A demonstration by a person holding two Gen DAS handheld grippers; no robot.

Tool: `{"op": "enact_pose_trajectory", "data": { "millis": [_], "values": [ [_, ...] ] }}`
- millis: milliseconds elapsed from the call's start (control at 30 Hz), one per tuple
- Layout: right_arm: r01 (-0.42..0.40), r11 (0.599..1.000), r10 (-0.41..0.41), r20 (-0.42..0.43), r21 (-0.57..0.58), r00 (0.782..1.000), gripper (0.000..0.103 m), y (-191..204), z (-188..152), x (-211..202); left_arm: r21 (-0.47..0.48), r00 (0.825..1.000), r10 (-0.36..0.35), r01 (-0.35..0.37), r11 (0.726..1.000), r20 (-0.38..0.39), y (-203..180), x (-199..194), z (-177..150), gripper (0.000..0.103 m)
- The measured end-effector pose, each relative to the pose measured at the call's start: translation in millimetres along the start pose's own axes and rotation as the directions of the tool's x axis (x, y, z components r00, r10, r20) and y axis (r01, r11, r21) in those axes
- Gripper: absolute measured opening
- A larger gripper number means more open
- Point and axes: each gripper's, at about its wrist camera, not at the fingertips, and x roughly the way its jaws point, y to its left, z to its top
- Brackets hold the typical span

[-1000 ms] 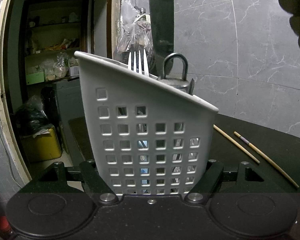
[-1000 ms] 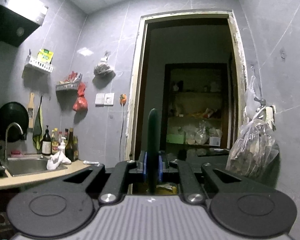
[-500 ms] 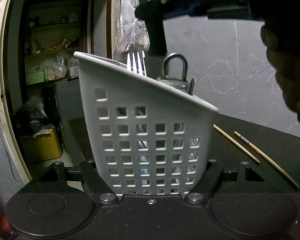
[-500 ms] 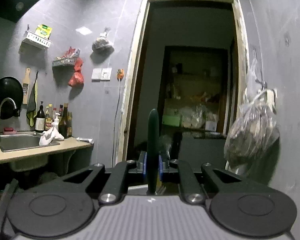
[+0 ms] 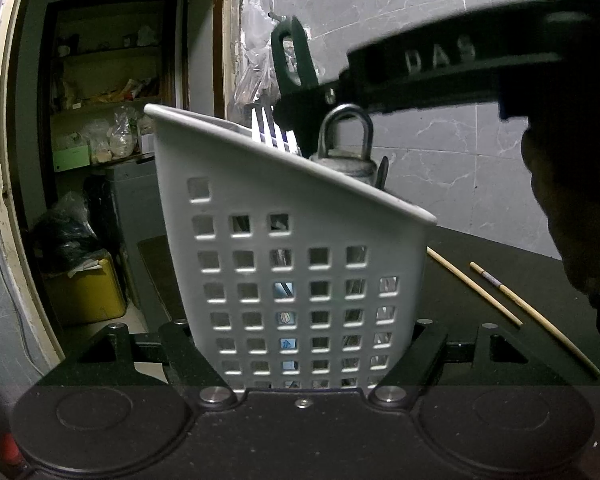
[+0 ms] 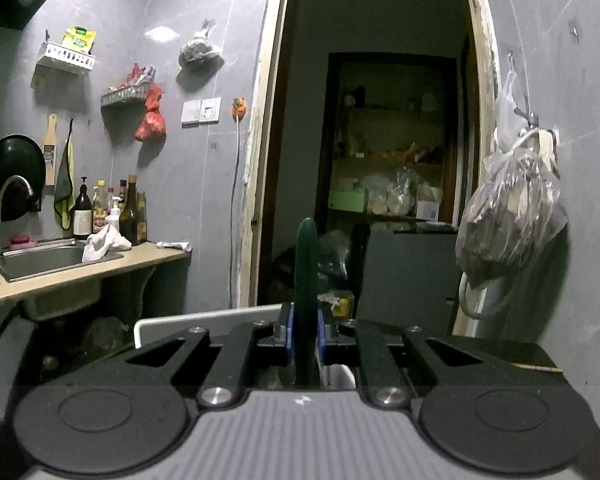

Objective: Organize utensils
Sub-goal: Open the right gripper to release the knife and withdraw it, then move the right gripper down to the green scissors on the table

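The left tool (image 5: pixel 300 360) grips the base of the white perforated caddy (image 5: pixel 300 264) from both sides, its fingers (image 5: pixel 188 348) pressed against the plastic walls, probably to steady this light, tall container on the dark table (image 5: pixel 500 264) while something is fed in from above. Inside the caddy, a fork (image 5: pixel 266 130) stands with its tines above the sloped rim, and beside it sits a metal piece with a rounded loop (image 5: pixel 346 136); what that piece is cannot be made out. Directly over the caddy's opening, the right tool (image 5: pixel 300 102) comes in from the right, held in a person's dark-gloved hand (image 5: pixel 572 208). In its own view the right tool (image 6: pixel 304 332) is pinched narrow on a dark green utensil handle (image 6: pixel 306 264), which stands upright between the blue pads (image 6: pixel 286 334), a pose that suits lowering the working end straight down among the items already inside. The caddy's white rim (image 6: pixel 204 316) shows just beneath this tool, so the utensil appears to be partly in. To the right of the caddy, two wooden chopsticks (image 5: pixel 500 296) lie flat on the table, apart from it and seemingly yet to be stored. Beyond the caddy, a plastic bag (image 6: pixel 508 216) hangs on the tiled wall beside a doorway (image 6: pixel 380 160).
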Motion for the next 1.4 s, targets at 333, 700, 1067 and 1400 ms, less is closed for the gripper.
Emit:
{"op": "enact_pose_trajectory", "data": {
  "millis": [333, 700, 1067, 1400],
  "values": [
    [-0.002, 1.000, 0.003, -0.047, 0.012, 0.999, 0.013, -1.5, -12.1, 6.0, 0.000, 1.000, 0.000, 0.000, 1.000, 0.000, -0.7, 0.4, 0.0, 0.077],
    [-0.013, 1.000, 0.013, -0.072, 0.000, 0.997, 0.014, 0.4, -16.9, 7.8, 0.001, 1.000, 0.000, 0.000, 1.000, 0.000, -0.9, 0.1, -0.1, 0.077],
    [-0.039, 0.999, 0.040, -0.045, 0.016, 0.998, 0.049, -4.3, -11.0, -5.5, 0.001, 1.000, 0.000, 0.000, 1.000, -0.001, -1.5, 0.4, -0.2, 0.077],
    [0.076, 0.995, -0.080, 0.069, 0.060, 0.994, 0.096, -37.6, 10.5, -36.3, 0.000, 1.000, -0.001, 0.001, 1.000, -0.001, -1.3, 0.0, 0.5, 0.077]
  ]
}}
